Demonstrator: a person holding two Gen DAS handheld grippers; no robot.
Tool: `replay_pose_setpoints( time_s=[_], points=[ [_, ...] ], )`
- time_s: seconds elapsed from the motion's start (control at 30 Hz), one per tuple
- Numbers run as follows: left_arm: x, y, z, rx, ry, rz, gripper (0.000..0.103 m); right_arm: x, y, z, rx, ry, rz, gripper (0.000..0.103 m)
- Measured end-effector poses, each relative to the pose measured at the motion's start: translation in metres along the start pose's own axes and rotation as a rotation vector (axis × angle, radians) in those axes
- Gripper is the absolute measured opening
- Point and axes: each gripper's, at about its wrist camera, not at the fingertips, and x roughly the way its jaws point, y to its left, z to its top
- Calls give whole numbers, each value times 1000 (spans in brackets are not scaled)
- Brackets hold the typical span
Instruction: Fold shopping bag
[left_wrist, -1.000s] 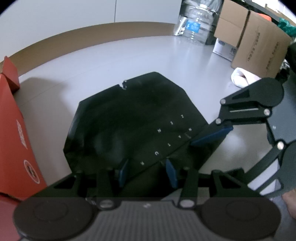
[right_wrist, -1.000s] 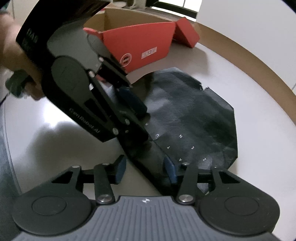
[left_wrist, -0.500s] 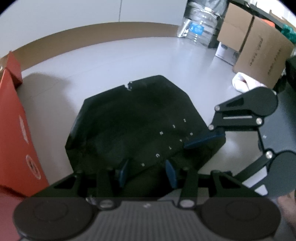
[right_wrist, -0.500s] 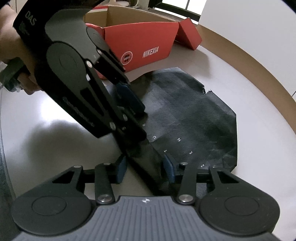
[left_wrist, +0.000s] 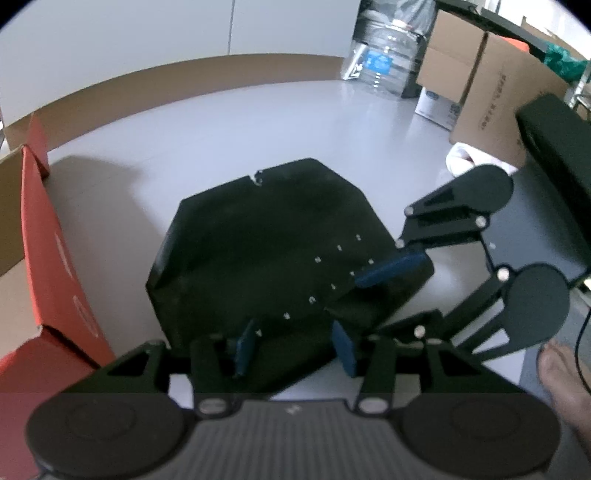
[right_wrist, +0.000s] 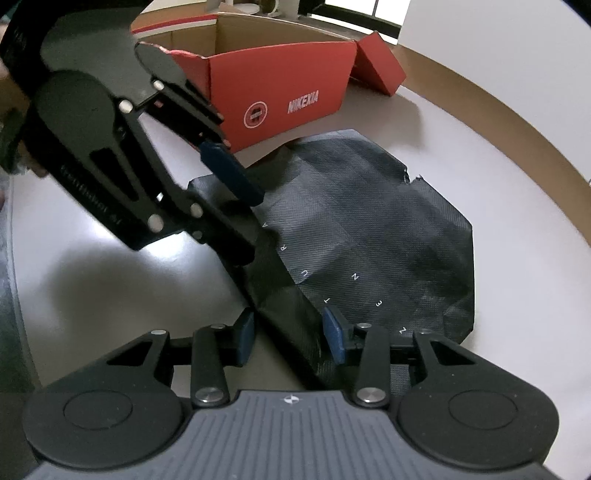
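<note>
Left gripper just spread, letting go of the bag; right gripper narrowed, pads beside the fold, not pinching.

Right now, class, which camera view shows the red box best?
The right wrist view. There the red box stands whole behind the bag: open top, a flap and its white lettering all show. The left wrist view catches only one blurred side of the box at the picture's left edge.
</note>
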Motion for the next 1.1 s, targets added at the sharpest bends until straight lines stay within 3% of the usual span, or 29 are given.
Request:
replay_pose_setpoints(
  time_s=[0.33, 0.43, 0.63, 0.77, 0.93, 1.1],
  points=[
    [6, -6, 0, 75, 6, 23, 60, 0, -37, -3, 277, -3, 126, 44],
    [7, -3, 1, 36, -1, 21, 60, -1, -42, -4, 331, -6, 134, 44],
    [9, 4, 3, 7, 2, 4, 59, -11, -10, -2, 175, -41, 0, 38],
    [9, 9, 4, -34, 3, -10, 59, -12, -10, 1, 184, -49, -15, 34],
    [10, 11, 8, -71, -4, -14, 56, -11, -46, 3, 437, -34, 99, 34],
    [11, 13, 15, -85, -20, 8, 54, -3, -67, 6, 556, -17, 149, 34]
  ],
)
